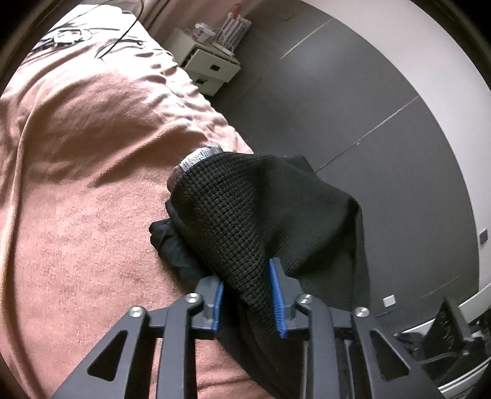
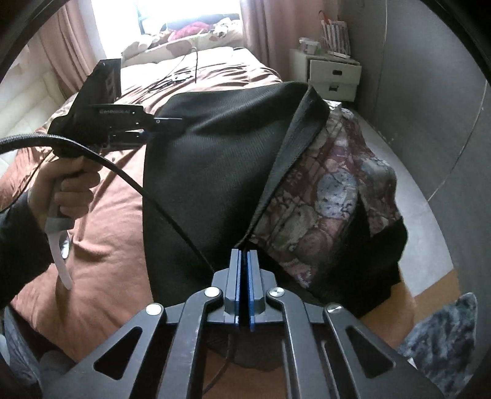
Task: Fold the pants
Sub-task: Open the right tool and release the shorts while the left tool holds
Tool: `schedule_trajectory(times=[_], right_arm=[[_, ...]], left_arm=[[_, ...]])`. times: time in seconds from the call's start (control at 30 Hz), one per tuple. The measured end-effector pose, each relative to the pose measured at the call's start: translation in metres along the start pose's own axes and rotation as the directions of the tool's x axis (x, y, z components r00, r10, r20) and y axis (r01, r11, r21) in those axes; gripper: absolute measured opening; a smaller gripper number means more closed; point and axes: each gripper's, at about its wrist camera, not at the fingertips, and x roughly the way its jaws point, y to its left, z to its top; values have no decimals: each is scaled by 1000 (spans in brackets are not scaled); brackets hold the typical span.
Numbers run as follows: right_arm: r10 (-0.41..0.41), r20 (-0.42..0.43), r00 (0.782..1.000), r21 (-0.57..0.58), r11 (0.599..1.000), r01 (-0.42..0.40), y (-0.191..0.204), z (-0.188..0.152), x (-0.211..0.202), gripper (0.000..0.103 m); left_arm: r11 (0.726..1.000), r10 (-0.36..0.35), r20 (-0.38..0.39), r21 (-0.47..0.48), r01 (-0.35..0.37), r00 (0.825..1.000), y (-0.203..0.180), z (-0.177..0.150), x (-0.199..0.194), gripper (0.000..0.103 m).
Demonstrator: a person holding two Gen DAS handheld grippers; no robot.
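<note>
On the left, the left gripper [image 2: 159, 122] pinches one edge of the black pants [image 2: 214, 172], holding them up above the brown bedspread [image 2: 101, 233]. The fabric sags between the two grips, so it looks soft, light and limp. On the right, the right gripper [image 2: 244, 261] is clamped tight on the thicker hem band [image 2: 294, 147], probably the firmest place to hold. A patterned cloth [image 2: 325, 199] lies behind.

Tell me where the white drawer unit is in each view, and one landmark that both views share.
Left wrist: the drawer unit is at the top centre, beside the bed.
Right wrist: it is at the upper right, behind the pants.
Shared landmark: the striped bag on its top.
</note>
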Motion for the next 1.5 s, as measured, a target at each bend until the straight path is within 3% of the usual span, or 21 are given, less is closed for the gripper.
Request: schedule_trajectory(times=[0.3,0.5,0.83,0.9,1.0,1.03,1.07,1.1,1.13,1.23,1.4,1.5], right_arm=[[-176,16,984,33,984,175,-49,22,-35,0],[-325,6,946,80,943,324,-91,36,-43,0],[-340,-7,940,172,926,336,-116,40,-10,0],[-367,-6,930,188,913,362,-121,37,-5,0],[-356,-1,935,269,900,343,-132,28,2,0],[-368,-3,930,284,891,354,-132,21,0,0],[-425,-16,905,294,863,410,-137,19,2,0],[-471,-29,882,303,836,456,-143,17,2,0],[-476,-33,879,317,829,461,-147,15,2,0],[-425,-31,905,380,832,404,-164,3,-2,0],[-446,-34,894,404,812,420,-171,-12,-12,0],[-478,-60,876,443,774,453,-178,-21,-25,0]], left_arm=[[999,30,-3,-19,-30,1000,3,1,3,17],[998,54,-6,-13,-54,998,-2,1,1,17],[984,167,27,62,-169,986,-23,6,-27,20],[975,204,50,85,-207,978,-28,6,-35,20],[968,223,102,95,-233,969,-33,6,-47,20],[966,230,112,97,-241,967,-33,7,-49,20],[964,237,119,96,-249,964,-32,8,-52,20],[964,240,120,90,-251,963,-30,9,-53,20],[965,240,116,83,-250,964,-28,10,-53,20],[974,211,89,67,-217,973,-22,11,-50,20],[973,207,74,83,-213,975,-26,3,-42,20],[972,206,63,104,-212,977,-33,-4,-38,20]])
